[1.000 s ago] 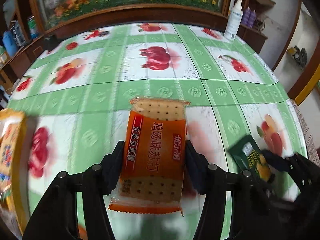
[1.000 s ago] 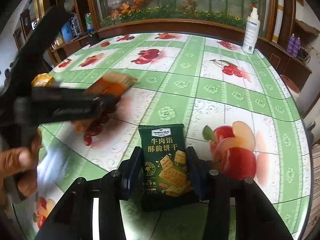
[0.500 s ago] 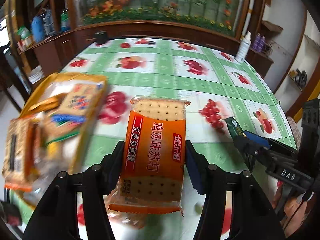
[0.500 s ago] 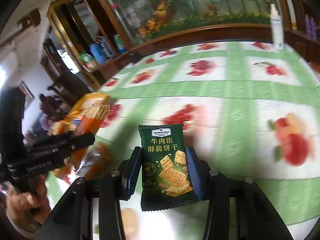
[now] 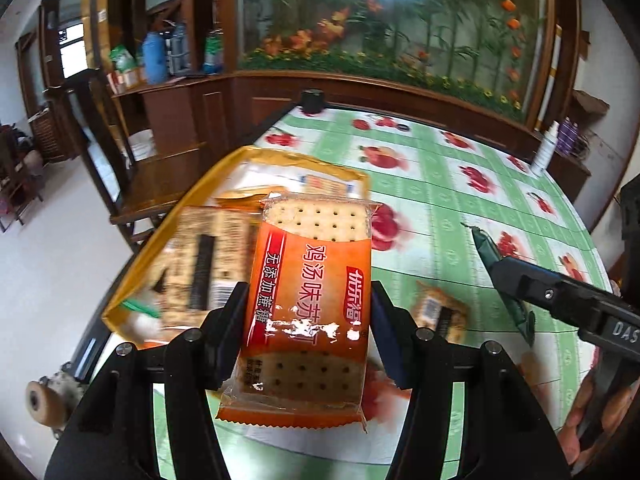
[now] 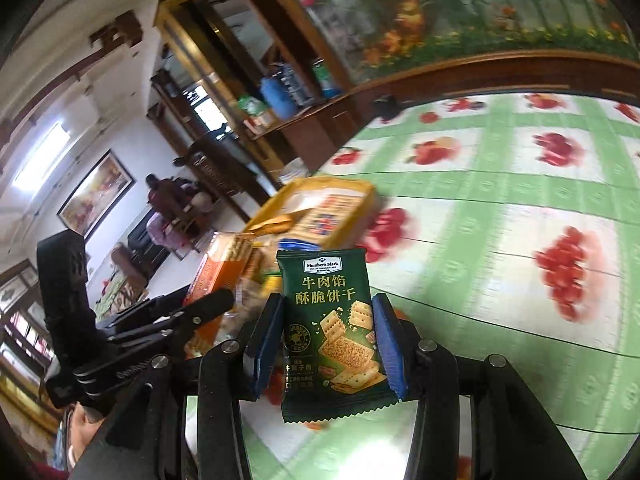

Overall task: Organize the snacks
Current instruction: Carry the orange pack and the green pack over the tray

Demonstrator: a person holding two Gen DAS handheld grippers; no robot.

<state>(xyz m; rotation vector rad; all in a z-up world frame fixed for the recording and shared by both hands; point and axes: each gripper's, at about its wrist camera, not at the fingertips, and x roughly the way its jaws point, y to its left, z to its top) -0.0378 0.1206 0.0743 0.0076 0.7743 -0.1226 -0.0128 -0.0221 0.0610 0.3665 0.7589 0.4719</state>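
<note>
My left gripper (image 5: 306,328) is shut on an orange cracker packet (image 5: 308,304) and holds it above the near end of a yellow tray (image 5: 168,236) that holds several snack packets. My right gripper (image 6: 326,344) is shut on a dark green biscuit packet (image 6: 330,332), held above the table right of the tray (image 6: 360,196). The left gripper with the orange packet (image 6: 212,280) shows at the left of the right wrist view. The right gripper (image 5: 516,276) shows at the right of the left wrist view, the green packet (image 5: 486,246) edge-on.
The round table (image 5: 440,184) has a green and white fruit-print cloth. A loose snack packet (image 5: 440,312) lies on it right of the tray. A white bottle (image 5: 546,148) stands at the far right edge. A wooden chair (image 5: 132,184) stands left of the table.
Both grippers have swung left across the table with their packets. The yellow tray has come into the middle of both views, now under the orange packet.
</note>
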